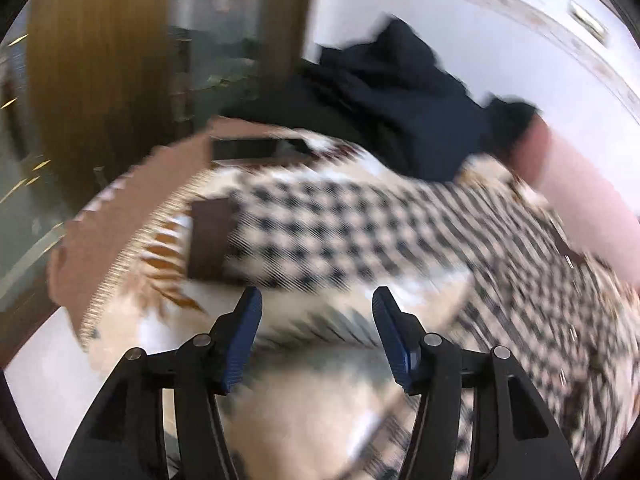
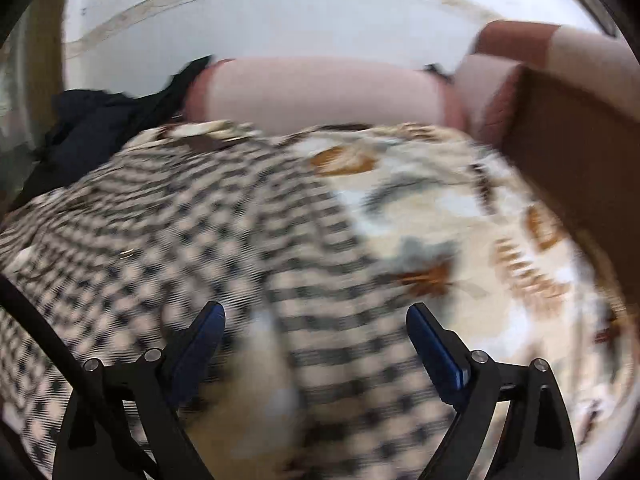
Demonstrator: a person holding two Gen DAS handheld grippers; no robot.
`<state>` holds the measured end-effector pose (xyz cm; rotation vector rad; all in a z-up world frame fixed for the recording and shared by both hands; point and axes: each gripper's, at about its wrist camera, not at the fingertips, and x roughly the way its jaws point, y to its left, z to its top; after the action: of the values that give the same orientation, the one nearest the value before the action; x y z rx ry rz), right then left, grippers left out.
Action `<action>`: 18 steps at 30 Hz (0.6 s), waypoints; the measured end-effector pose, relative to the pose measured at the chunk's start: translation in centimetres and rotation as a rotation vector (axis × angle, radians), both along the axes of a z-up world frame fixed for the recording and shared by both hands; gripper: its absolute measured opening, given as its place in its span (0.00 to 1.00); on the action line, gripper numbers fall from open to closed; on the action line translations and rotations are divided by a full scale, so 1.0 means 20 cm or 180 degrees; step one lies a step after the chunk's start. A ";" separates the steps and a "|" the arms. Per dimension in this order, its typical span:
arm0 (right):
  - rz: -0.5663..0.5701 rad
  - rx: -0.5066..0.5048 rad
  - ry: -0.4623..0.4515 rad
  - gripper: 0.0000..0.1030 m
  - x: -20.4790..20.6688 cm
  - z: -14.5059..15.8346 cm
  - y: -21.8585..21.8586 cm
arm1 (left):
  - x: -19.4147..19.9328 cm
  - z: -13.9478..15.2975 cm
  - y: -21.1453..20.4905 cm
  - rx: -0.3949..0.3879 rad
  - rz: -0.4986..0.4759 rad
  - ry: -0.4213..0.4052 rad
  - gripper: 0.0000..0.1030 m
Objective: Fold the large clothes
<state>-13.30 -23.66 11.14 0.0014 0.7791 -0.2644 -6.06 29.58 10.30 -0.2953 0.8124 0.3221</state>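
Observation:
A large black-and-white checked garment (image 1: 340, 224) lies spread over a cream blanket with brown and orange leaf prints (image 1: 160, 276). Both views are blurred by motion. My left gripper (image 1: 316, 300) is open and empty, just above the garment's near edge. In the right wrist view the checked garment (image 2: 192, 232) covers the left and middle, with the printed blanket (image 2: 460, 232) to its right. My right gripper (image 2: 316, 316) is open and empty, hovering over the garment's near part.
A pile of dark navy clothes (image 1: 404, 96) lies at the back, also seen in the right wrist view (image 2: 92, 128). A pink bolster (image 2: 316, 92) lies along the white wall. A dark phone (image 1: 256, 148) and a brown flat object (image 1: 210, 236) rest on the bed. A wooden door (image 1: 96, 72) stands at left.

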 end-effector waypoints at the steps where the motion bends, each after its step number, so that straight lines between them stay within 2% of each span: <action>1: -0.0156 -0.0053 0.0155 0.92 0.01 -0.03 -0.09 | 0.01 -0.02 -0.04 -0.0032 -0.0106 0.0059 0.55; 4: -0.0365 0.0057 0.0545 0.92 0.03 -0.15 -0.27 | 0.04 -0.09 -0.15 -0.0181 -0.0414 0.0214 0.55; 6: -0.0338 0.0252 0.0743 0.92 0.04 -0.23 -0.35 | 0.05 -0.13 -0.22 -0.0207 -0.0579 0.0275 0.55; 8: -0.0166 0.0631 0.0856 0.91 0.03 -0.28 -0.36 | 0.05 -0.13 -0.28 -0.0158 -0.0646 0.0296 0.55; 9: -0.0067 0.0822 0.0887 0.87 0.02 -0.29 -0.35 | 0.05 -0.14 -0.30 -0.0109 -0.0670 0.0305 0.55; 10: 0.0003 0.0869 0.0912 0.75 0.01 -0.30 -0.33 | 0.04 -0.14 -0.31 -0.0086 -0.0677 0.0310 0.55; 11: 0.0074 0.0787 0.0946 0.64 0.01 -0.29 -0.30 | 0.04 -0.15 -0.31 -0.0073 -0.0680 0.0313 0.55; 13: 0.0179 0.0694 0.0984 0.20 0.00 -0.27 -0.29 | 0.04 -0.16 -0.31 -0.0083 -0.0669 0.0321 0.55; 14: 0.0257 0.0867 0.0990 0.05 -0.01 -0.25 -0.32 | 0.04 -0.16 -0.30 -0.0098 -0.0654 0.0324 0.55; 15: 0.0248 0.1026 0.0979 0.06 0.00 -0.22 -0.37 | 0.04 -0.16 -0.28 -0.0117 -0.0641 0.0326 0.55; 16: 0.0218 0.1029 0.0955 0.06 0.00 -0.20 -0.40 | 0.04 -0.16 -0.27 -0.0141 -0.0620 0.0327 0.55; 18: 0.0098 0.0830 0.0853 0.06 0.01 -0.11 -0.48 | 0.04 -0.16 -0.24 -0.0179 -0.0589 0.0326 0.55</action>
<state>-13.10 -33.31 8.93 0.2033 1.0752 -0.1330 -5.30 24.75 7.14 -0.2554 0.9435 0.1418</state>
